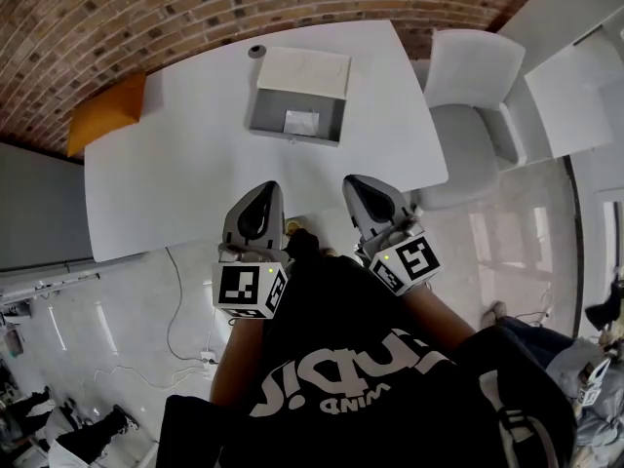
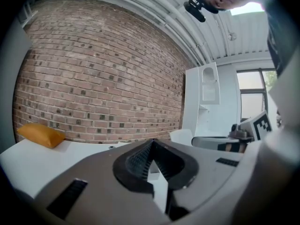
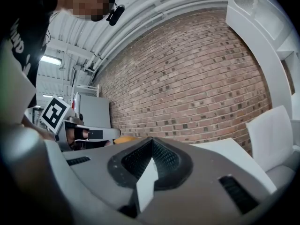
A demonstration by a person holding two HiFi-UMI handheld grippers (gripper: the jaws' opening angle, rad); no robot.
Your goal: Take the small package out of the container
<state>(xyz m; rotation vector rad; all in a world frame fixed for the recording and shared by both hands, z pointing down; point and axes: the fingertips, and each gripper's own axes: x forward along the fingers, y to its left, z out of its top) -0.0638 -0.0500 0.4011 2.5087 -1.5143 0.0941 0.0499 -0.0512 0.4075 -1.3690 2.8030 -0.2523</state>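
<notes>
A grey open box with its lid folded back stands at the far middle of the white table. Inside it lies a small pale package. My left gripper and right gripper are held side by side at the table's near edge, well short of the box. Both are shut with nothing between the jaws. In the left gripper view my left gripper has its jaws meeting at the tip, and so does my right gripper in the right gripper view. The box is hidden in both gripper views.
An orange cushion lies at the table's far left corner. A small dark round object sits behind the box. A white chair stands to the right of the table. A brick wall runs behind.
</notes>
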